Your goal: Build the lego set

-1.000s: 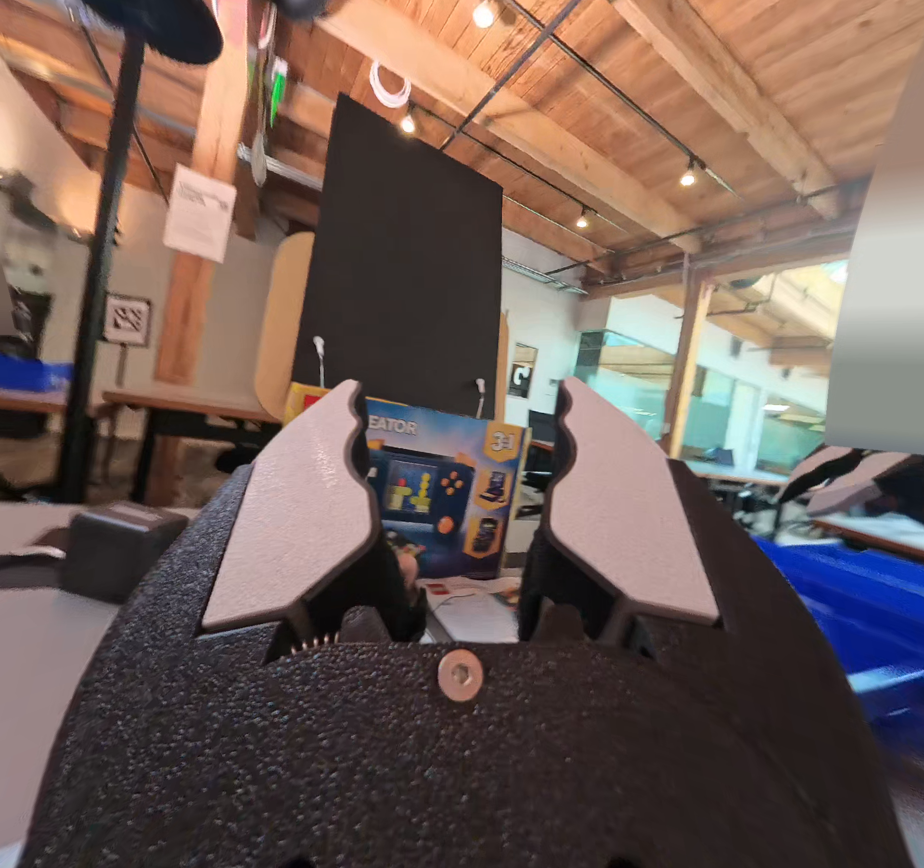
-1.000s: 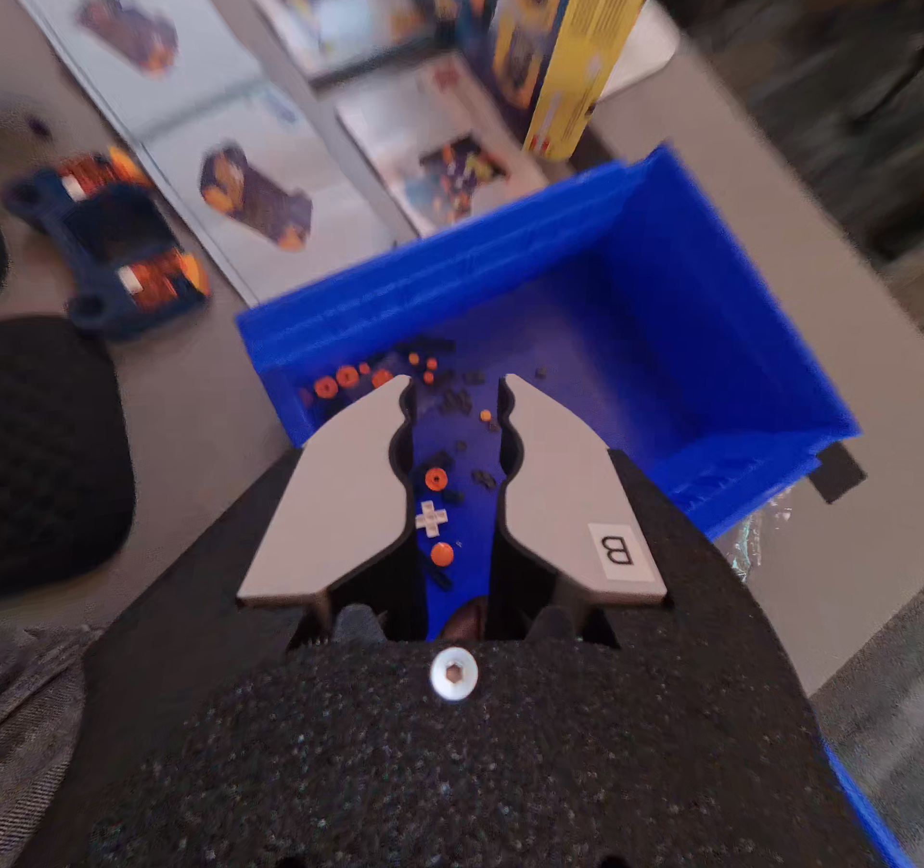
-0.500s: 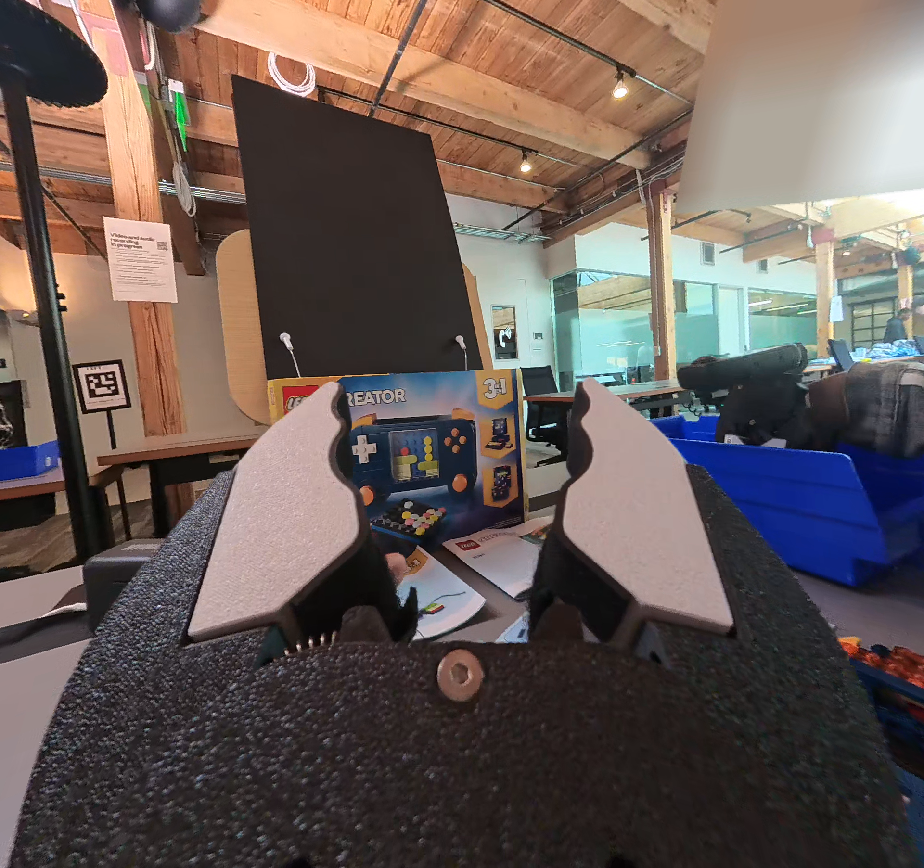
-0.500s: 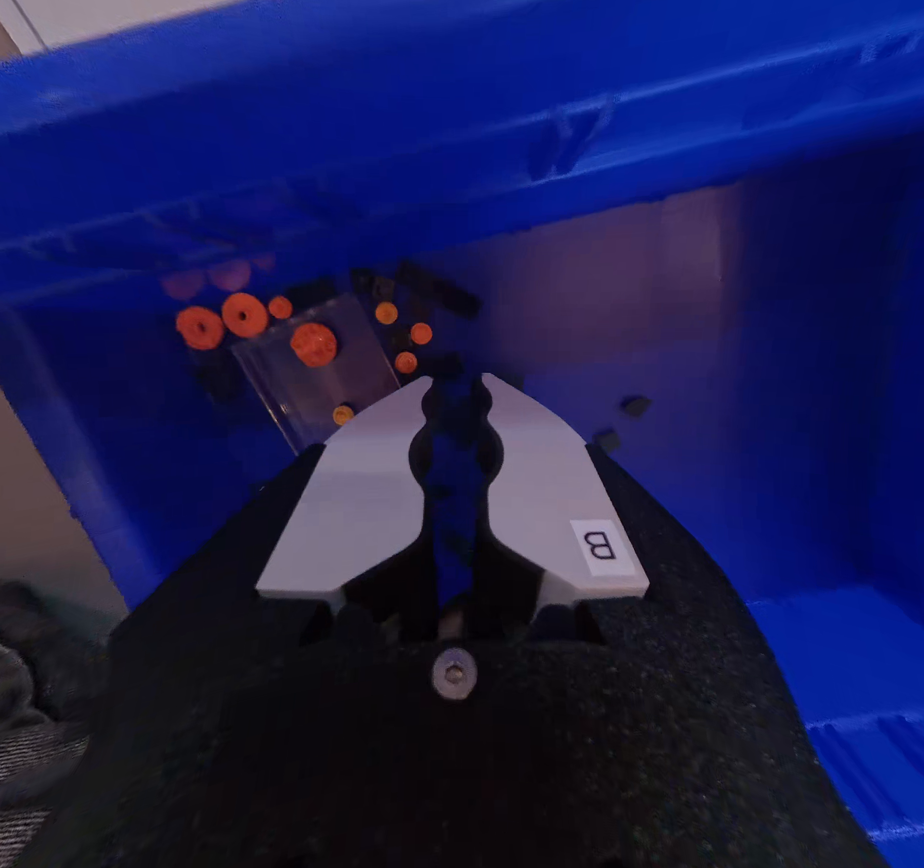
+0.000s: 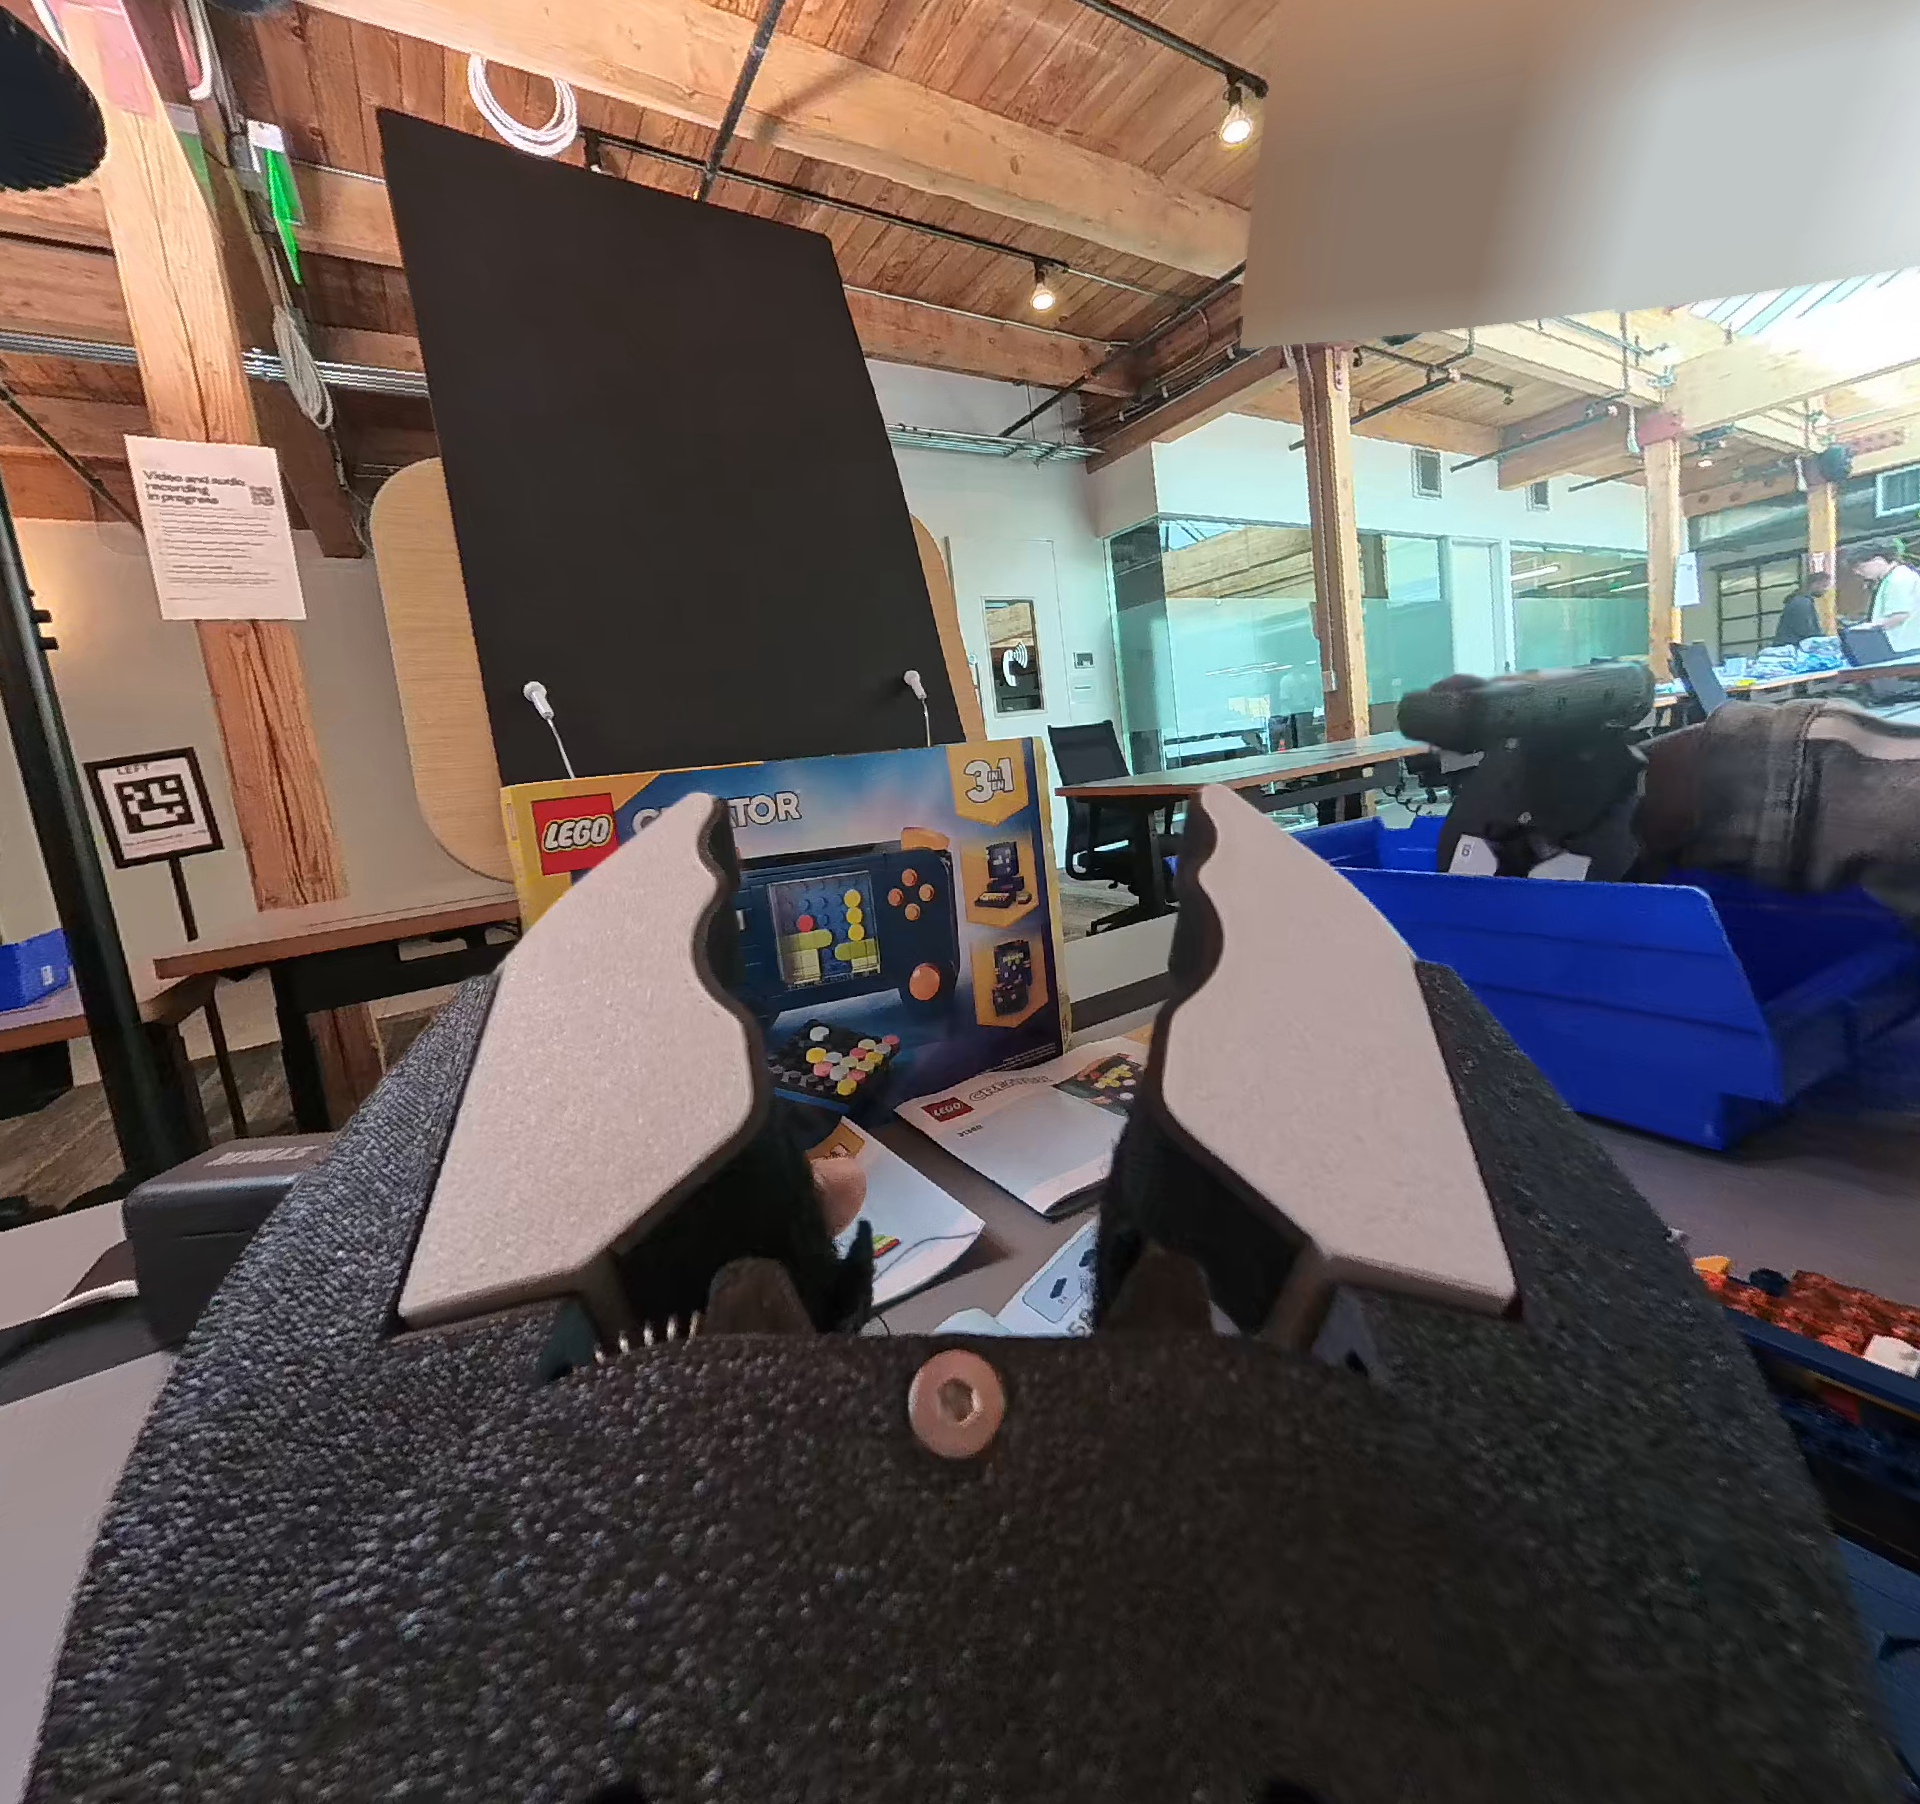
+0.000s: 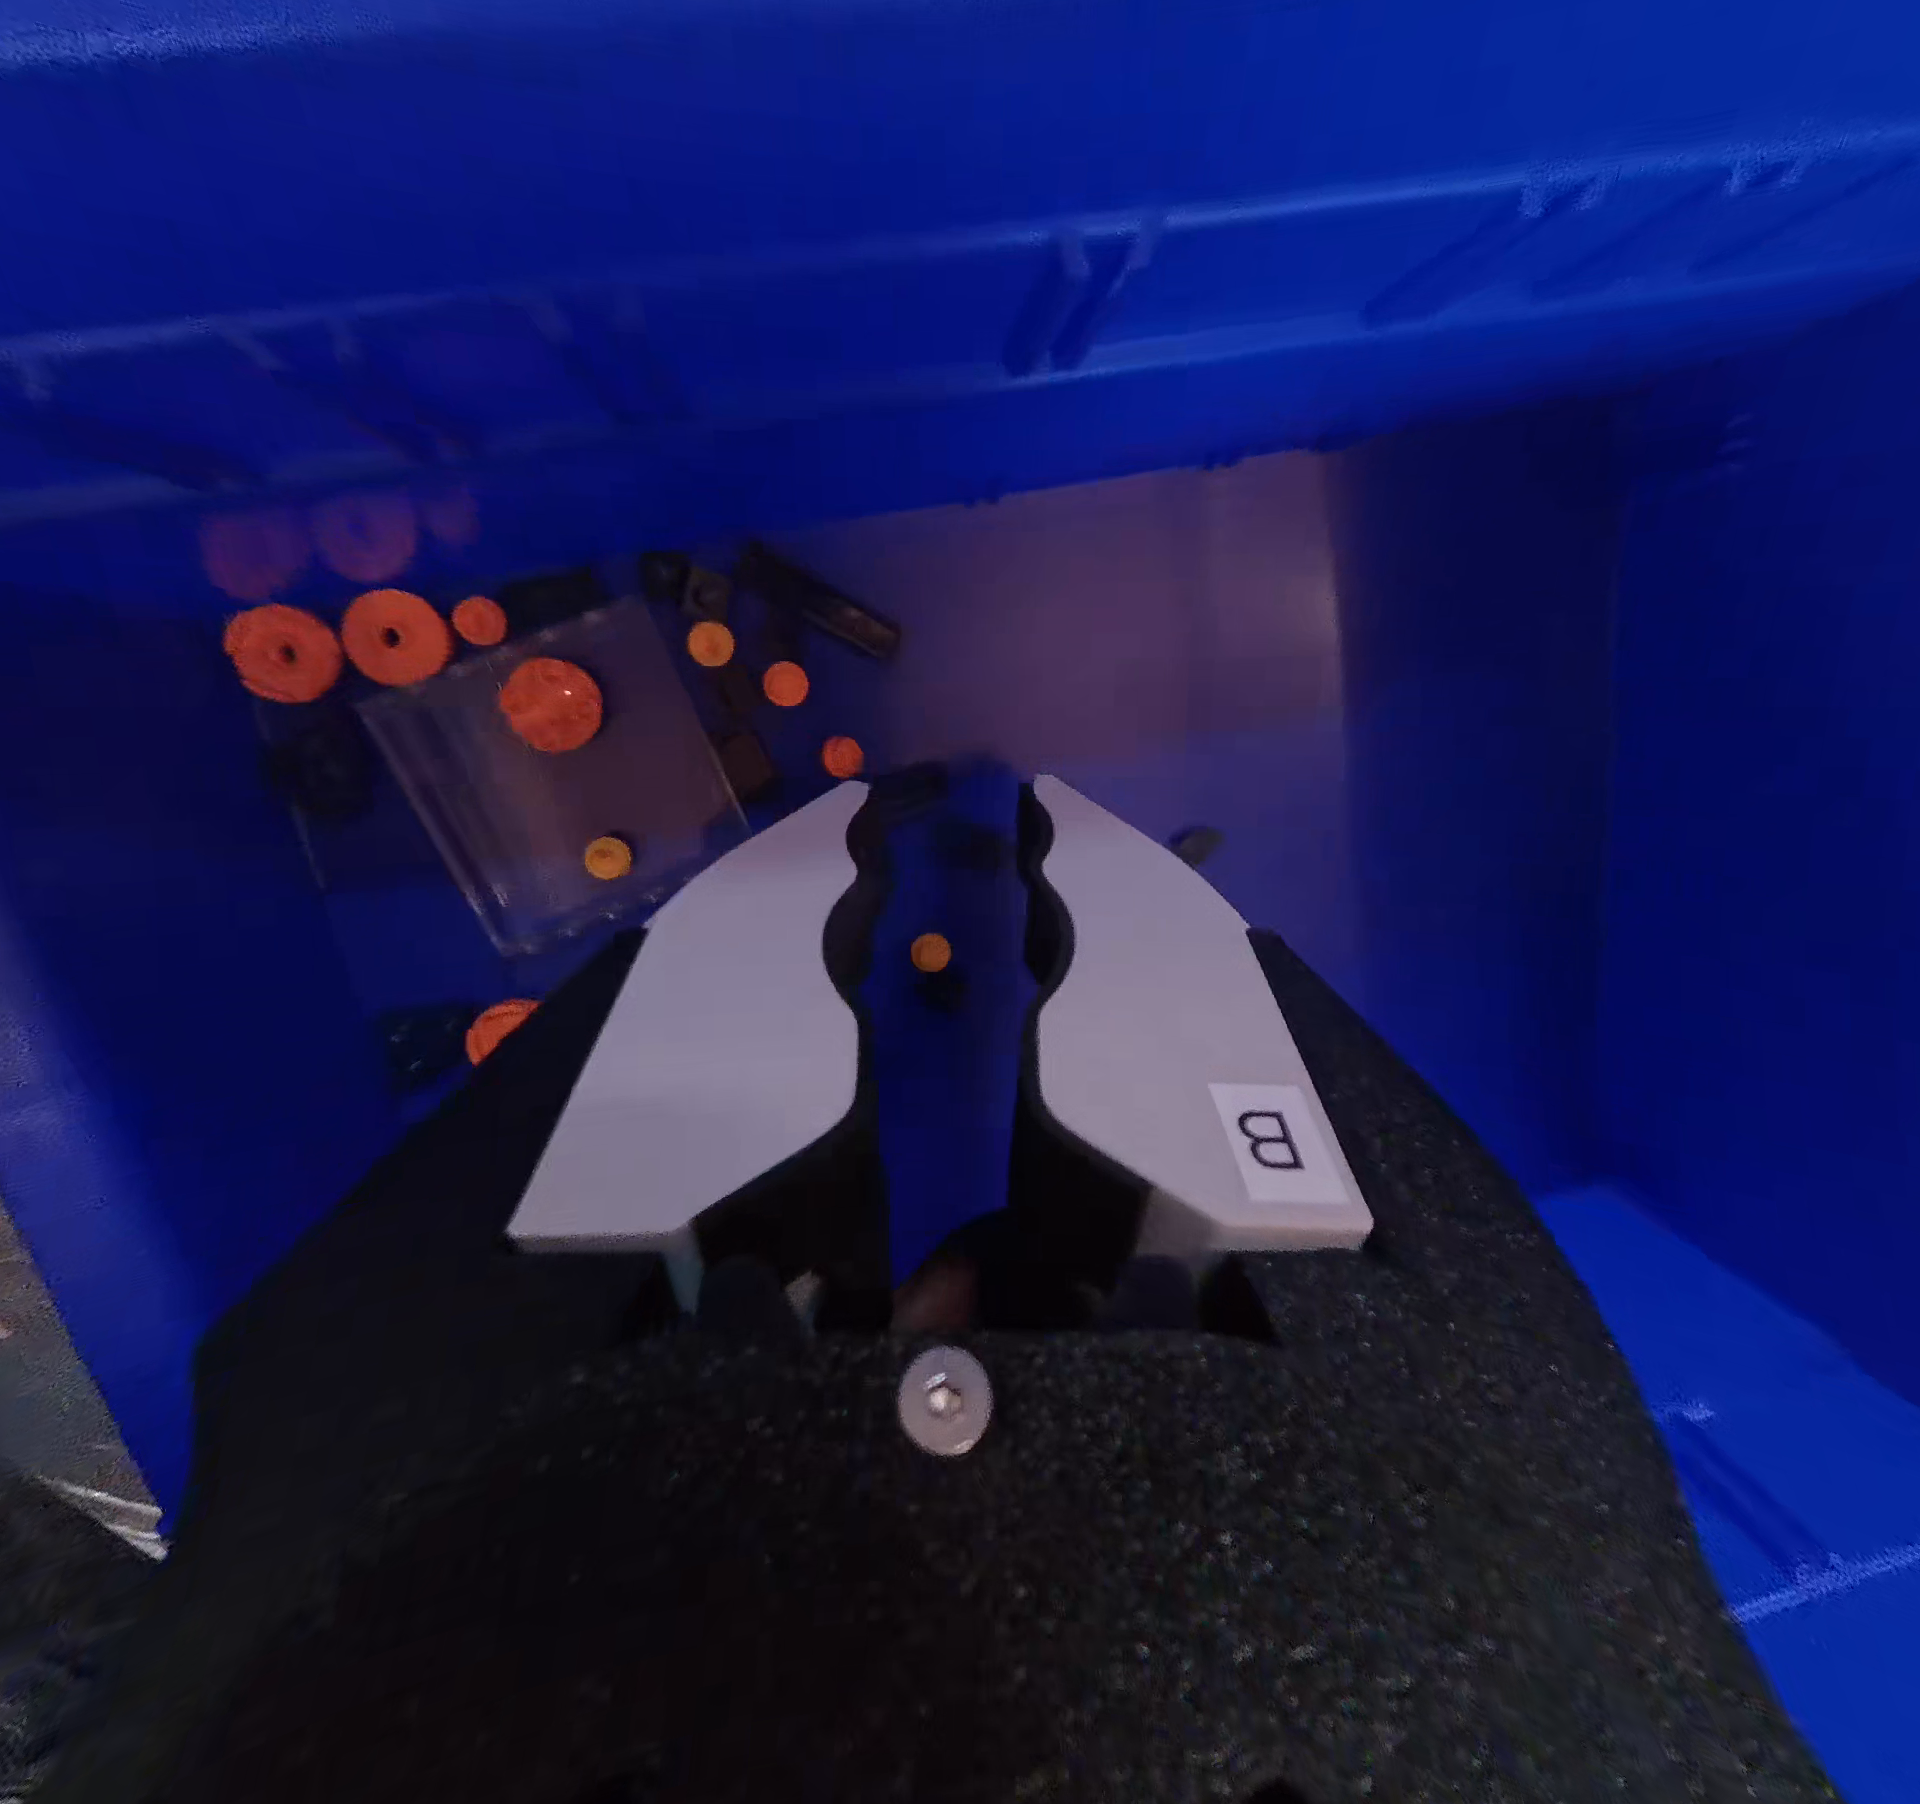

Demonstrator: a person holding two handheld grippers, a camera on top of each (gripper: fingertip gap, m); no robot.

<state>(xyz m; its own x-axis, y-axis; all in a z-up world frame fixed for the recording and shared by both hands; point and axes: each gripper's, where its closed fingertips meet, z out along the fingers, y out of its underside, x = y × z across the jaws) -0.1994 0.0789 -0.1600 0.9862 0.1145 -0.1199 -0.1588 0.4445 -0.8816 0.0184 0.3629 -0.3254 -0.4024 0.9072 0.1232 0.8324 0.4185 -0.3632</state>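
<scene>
**Picking parts from the bin**

My right gripper (image 6: 951,788) hung inside the blue bin (image 6: 1039,144), fingers parted a little and holding nothing. A small orange stud (image 6: 930,951) lay on the floor between them; orange gears (image 6: 283,653) and a clear panel (image 6: 551,778) sat at ten o'clock. Judged step: selecting a piece. Next move would call for lowering onto the stud and closing squarely. My left gripper (image 5: 951,819) was wide apart, empty, aimed at the upright set box (image 5: 894,913) at twelve, instruction booklets (image 5: 1029,1120) below it. Dark pieces blurred into shadow; the partial build (image 5: 1829,1307) at four was cut off.
</scene>
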